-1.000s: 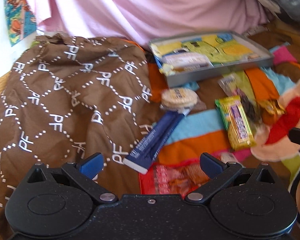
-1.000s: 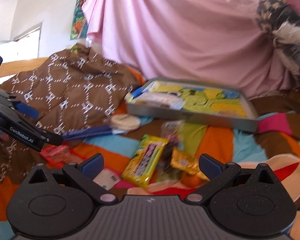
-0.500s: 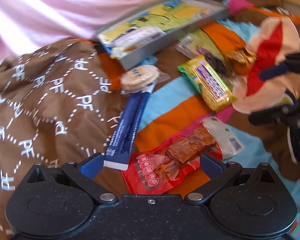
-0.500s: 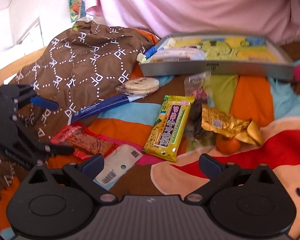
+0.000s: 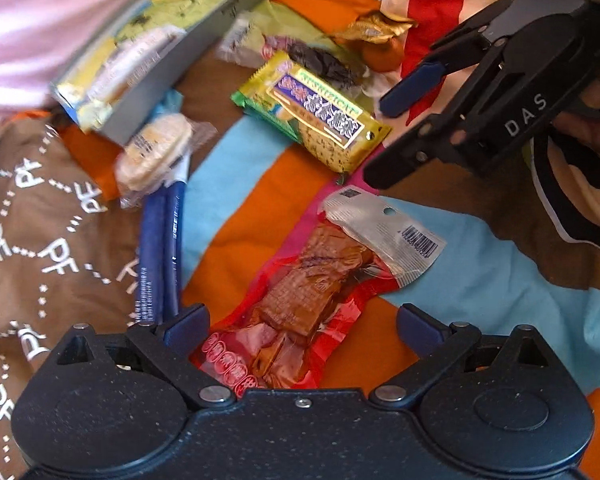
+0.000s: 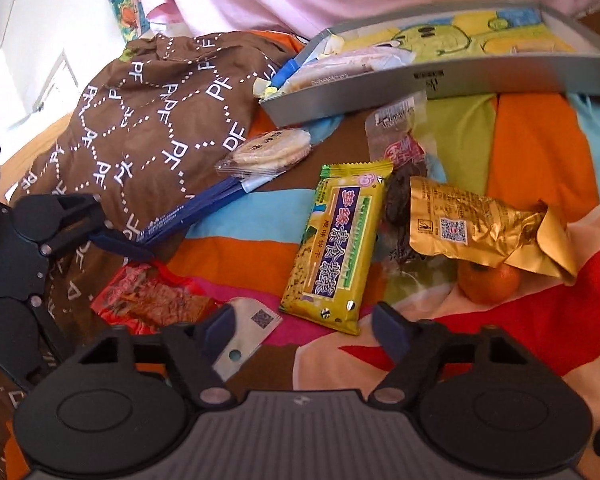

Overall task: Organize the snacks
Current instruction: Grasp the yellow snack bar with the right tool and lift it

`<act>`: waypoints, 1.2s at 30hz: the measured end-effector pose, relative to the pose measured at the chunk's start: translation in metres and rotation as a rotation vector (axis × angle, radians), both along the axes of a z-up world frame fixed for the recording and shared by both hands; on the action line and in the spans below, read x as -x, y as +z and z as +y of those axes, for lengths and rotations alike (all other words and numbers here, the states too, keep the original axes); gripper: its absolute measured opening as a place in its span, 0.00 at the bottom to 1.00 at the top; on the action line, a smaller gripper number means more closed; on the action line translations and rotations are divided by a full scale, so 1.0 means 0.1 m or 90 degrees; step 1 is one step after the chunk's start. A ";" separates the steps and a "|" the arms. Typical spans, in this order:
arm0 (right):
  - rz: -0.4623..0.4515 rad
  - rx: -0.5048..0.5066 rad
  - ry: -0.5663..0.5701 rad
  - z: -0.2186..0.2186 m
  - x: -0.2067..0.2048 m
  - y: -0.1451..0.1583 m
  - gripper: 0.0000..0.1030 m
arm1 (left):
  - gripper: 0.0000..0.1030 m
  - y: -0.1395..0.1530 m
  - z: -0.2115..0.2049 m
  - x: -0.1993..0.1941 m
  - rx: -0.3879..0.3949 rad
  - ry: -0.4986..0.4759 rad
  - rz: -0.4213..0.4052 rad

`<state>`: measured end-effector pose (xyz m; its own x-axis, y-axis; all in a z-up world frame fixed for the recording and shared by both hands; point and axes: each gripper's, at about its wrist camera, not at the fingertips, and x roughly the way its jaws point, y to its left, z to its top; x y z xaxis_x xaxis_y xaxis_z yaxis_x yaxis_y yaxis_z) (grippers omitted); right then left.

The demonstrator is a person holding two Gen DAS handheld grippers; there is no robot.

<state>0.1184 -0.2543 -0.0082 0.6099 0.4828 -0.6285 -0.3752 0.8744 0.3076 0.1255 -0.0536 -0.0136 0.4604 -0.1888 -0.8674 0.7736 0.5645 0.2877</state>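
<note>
- Bright striped blanket (image 6: 236, 256) covers the bed, and the snacks lie all over it.
- Closest is the red pack (image 5: 300, 300), flat on the blanket. The left gripper (image 5: 300, 328) has its jaws wide apart, one on each side of the pack's near end. It holds nothing.
- This pack looks light, thin and floppy, and its skin looks slick. I think the best place to pinch is the thick middle, where the brown food is, not the loose white flap.
- The right gripper (image 6: 304, 326) is wide too and holds nothing. It hangs just before the yellow bar (image 6: 336, 248).
- The bar looks light and a bit stiff. Its long sides seem good to pinch.
- Next to the bar lie a dark pack, a gold bag (image 6: 480, 224) and an orange (image 6: 488, 284) that pokes out from under the bag. The bag looks puffy and crinkly.
- A blue stick (image 5: 158, 248) and a round cracker (image 6: 270, 148) lie by the brown cloth (image 6: 140, 128).
- Farthest is the grey tray (image 6: 440, 80). It holds a wrapped snack and a blue stick at its left end. Most of it is bare.
</note>
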 end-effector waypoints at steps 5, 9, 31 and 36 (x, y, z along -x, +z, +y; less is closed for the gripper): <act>0.010 -0.019 0.007 -0.02 -0.07 -0.03 0.62 | 0.92 0.00 0.06 -0.18 0.022 0.032 0.068; 0.009 -0.029 0.011 -0.02 -0.14 -0.05 0.62 | 0.91 0.00 0.08 -0.16 0.018 0.035 0.078; 0.017 -0.130 0.025 -0.06 -0.22 0.01 0.33 | 0.79 -0.01 0.00 0.09 -0.018 0.012 0.029; 0.048 -0.158 0.025 -0.05 -0.34 -0.11 0.37 | 0.89 -0.07 -0.06 -0.11 -0.031 -0.030 0.040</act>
<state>0.1523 -0.2590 -0.0191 0.5435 0.6497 -0.5315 -0.3744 0.7544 0.5393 0.1360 -0.0596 -0.0210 0.3958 -0.1653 -0.9034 0.8165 0.5136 0.2638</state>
